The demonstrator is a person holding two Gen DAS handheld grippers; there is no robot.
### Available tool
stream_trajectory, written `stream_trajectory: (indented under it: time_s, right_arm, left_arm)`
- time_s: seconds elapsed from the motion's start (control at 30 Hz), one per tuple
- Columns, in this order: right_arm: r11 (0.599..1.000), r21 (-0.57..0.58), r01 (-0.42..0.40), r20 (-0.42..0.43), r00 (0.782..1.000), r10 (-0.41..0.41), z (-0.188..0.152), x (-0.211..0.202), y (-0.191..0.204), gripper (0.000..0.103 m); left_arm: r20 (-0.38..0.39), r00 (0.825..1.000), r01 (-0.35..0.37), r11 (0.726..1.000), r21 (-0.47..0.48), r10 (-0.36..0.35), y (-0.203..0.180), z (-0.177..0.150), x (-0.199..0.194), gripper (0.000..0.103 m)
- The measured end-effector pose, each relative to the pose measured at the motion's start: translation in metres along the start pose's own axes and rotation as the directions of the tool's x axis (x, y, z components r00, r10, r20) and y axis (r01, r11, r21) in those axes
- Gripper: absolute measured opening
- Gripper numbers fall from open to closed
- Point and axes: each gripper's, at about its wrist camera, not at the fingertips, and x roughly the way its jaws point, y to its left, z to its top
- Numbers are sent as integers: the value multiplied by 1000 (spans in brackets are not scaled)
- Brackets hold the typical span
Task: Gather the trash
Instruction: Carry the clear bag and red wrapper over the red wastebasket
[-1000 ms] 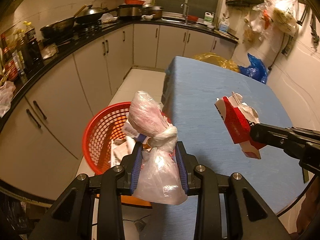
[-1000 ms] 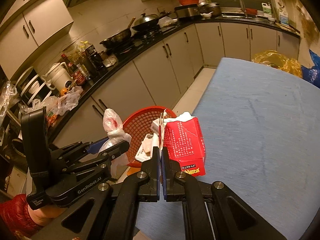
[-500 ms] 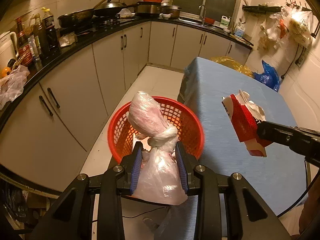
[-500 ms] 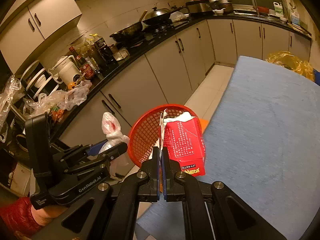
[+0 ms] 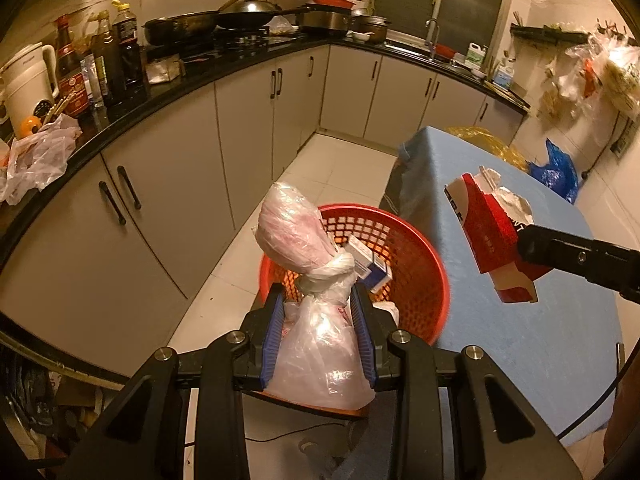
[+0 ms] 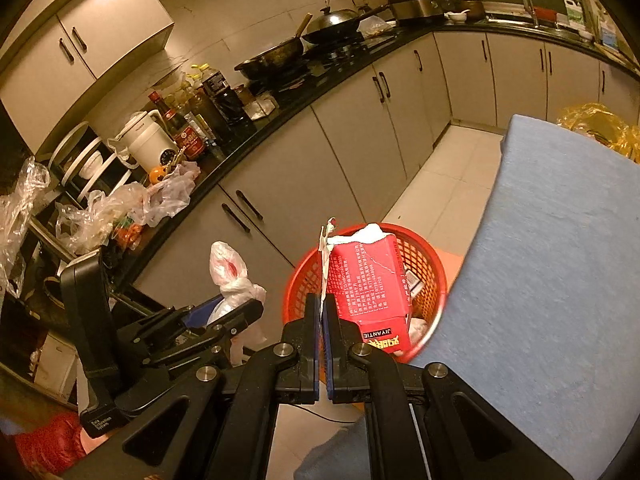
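1. At the bottom centre of the left wrist view, we see our left gripper (image 5: 319,330) closed on a knotted, translucent pinkish plastic bag (image 5: 310,276); its 2 blue-padded fingers (image 5: 273,334) press the bag's lower half from both sides, and the knot and bulging top rise above them.
2. Just behind the bag, at the centre of that frame, stands a round red plastic mesh basket (image 5: 416,276) on the pale tiled floor (image 5: 344,164). A white-and-blue cardboard box (image 5: 370,264) leans inside it with other paper scraps.
3. At the right of the same frame, the black right gripper (image 5: 520,246) comes in from the edge and holds a torn red-and-white paper carton (image 5: 490,236) tilted in the air, above the near edge of the blue cloth-covered table (image 5: 520,340) and just right of the basket.
4. In the right wrist view, bottom centre, our right gripper (image 6: 323,312) has its 2 fingers nearly together, pinching a thin flap at the carton's (image 6: 368,284) left edge; the carton's torn top points upward.
5. In that frame the basket (image 6: 424,264) lies directly behind the carton, beside the table (image 6: 560,280).
6. At lower left of that frame we see the left gripper (image 6: 224,312) and its bag (image 6: 234,276), left of the basket.
7. A black countertop (image 6: 280,120) with bottles, woks and a white kettle (image 6: 146,142) curves across the upper part of both views.
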Motion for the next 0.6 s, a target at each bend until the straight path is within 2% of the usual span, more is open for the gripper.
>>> stream_trajectory:
  time_s: [0.27,0.6]
  right_arm:
    - [999,35,-13,-26,1000,14,14,21,-10,2]
    - [993,113,-32,-60,997,39,24,46,-32,2]
  left_arm:
    - [-4,1000,1,1000,-6,-1,5,14,19,32]
    - [-55,998,21,1000,22,-19,-1,18,56,32]
